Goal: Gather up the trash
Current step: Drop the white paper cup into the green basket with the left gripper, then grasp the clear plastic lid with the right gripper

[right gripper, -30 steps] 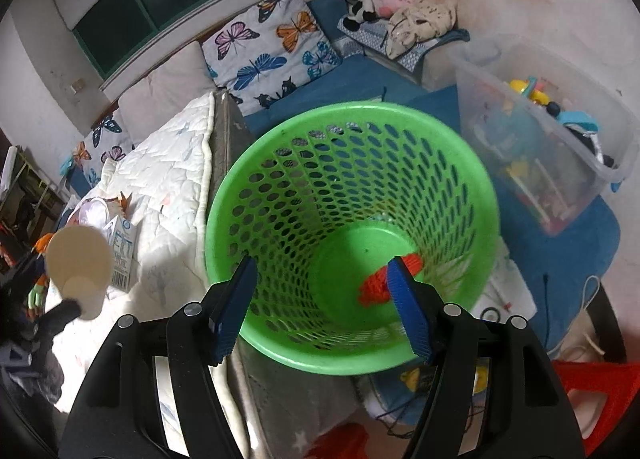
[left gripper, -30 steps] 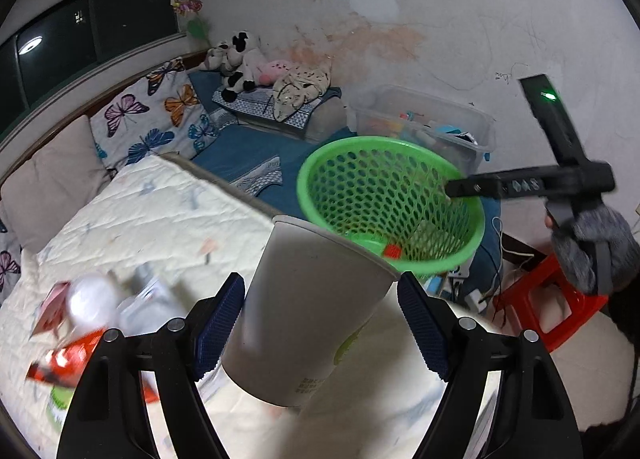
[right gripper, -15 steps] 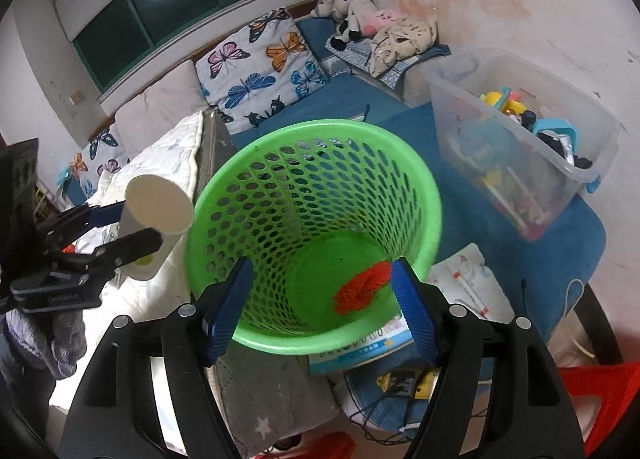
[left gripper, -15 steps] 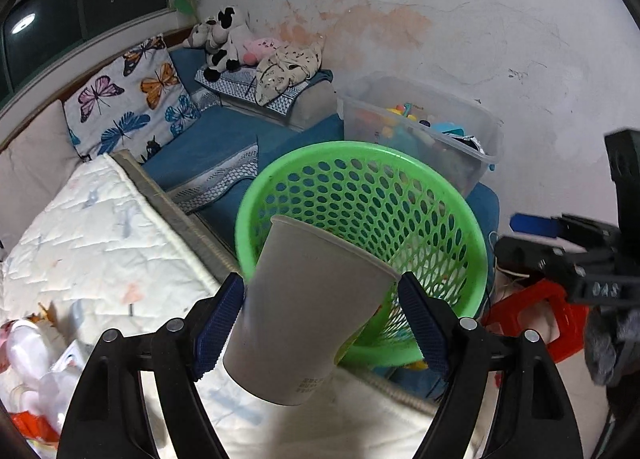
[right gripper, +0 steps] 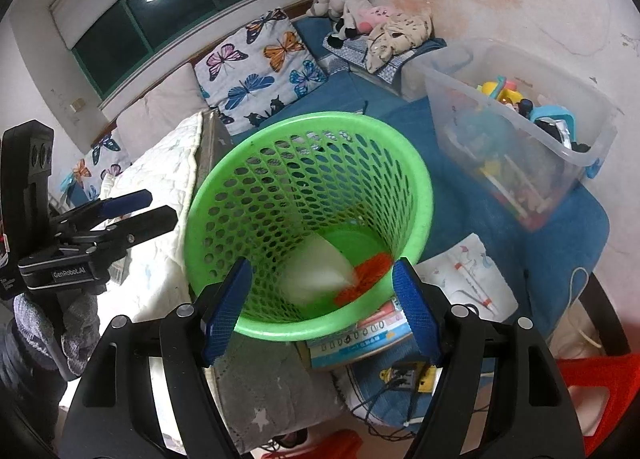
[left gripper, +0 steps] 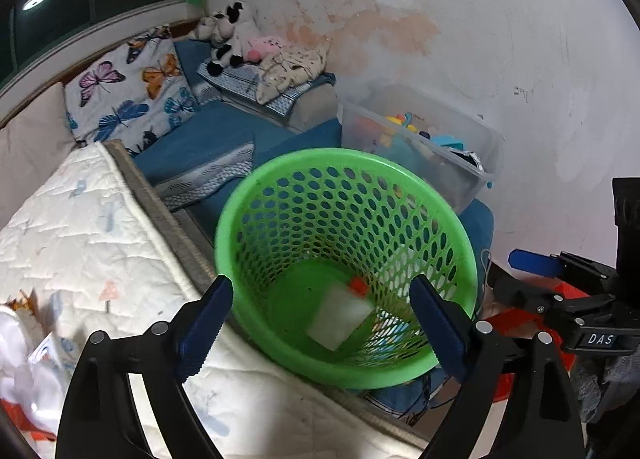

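We hold our left gripper [left gripper: 320, 323] above the green basket [left gripper: 460, 227], its jaws spread wide with nothing between them. The white paper cup [left gripper: 340, 317] lies on its side on the basket floor, touching a red scrap [left gripper: 357, 286]. Our right gripper [right gripper: 320, 307] hovers at the basket's near rim, jaws likewise wide and empty. The basket stands just right of the quilted mattress [left gripper: 80, 227], with a clear toy bin [right gripper: 516, 131] beyond it.

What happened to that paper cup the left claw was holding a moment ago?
The left gripper let it go: the paper cup dropped into the green basket and now lies on its side beside the orange scrap. The right gripper stays open in front of the basket, holding nothing.
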{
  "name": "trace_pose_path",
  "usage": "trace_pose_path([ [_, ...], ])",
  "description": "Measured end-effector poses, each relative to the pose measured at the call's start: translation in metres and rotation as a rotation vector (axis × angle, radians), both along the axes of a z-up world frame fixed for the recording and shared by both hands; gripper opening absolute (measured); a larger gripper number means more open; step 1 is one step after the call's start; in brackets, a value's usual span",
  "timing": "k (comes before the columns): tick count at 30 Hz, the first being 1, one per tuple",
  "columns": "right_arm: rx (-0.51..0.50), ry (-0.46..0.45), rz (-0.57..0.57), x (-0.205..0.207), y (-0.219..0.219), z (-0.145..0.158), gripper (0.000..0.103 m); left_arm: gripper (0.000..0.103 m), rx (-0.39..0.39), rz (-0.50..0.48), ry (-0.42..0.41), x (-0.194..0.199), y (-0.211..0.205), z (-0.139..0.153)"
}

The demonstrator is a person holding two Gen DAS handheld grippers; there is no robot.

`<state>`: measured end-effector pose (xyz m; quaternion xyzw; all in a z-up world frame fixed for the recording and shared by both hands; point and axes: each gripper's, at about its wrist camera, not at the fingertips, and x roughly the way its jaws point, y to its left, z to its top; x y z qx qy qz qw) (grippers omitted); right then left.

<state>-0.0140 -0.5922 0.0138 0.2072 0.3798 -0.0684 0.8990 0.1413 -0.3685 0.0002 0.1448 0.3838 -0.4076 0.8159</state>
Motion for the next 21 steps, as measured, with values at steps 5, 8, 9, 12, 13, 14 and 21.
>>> trace_pose_path([
  [5,-0.001,-0.011,0.031,0.003,0.015,0.002,0.073,0.087,-0.023,0.061,-0.036,-0.005,0.032,0.012],
  [8,-0.001,-0.018,0.053,0.005,0.028,0.004,0.074,0.087,-0.025,0.103,-0.067,-0.009,0.054,0.018],
  [9,-0.001,-0.020,0.062,0.007,0.034,0.005,0.074,0.087,-0.026,0.116,-0.076,-0.011,0.061,0.019],
  [12,0.000,-0.024,0.089,0.012,0.047,0.007,0.074,0.087,-0.025,0.169,-0.102,-0.013,0.086,0.024],
  [13,0.000,-0.025,0.099,0.014,0.053,0.007,0.074,0.087,-0.029,0.183,-0.106,-0.014,0.094,0.026],
  [14,0.002,-0.026,0.109,0.016,0.058,0.007,0.074,0.087,-0.033,0.204,-0.112,-0.015,0.105,0.028],
  [21,-0.013,-0.035,0.189,0.030,0.097,0.013,0.074,0.087,-0.053,0.327,-0.138,-0.019,0.172,0.035],
])
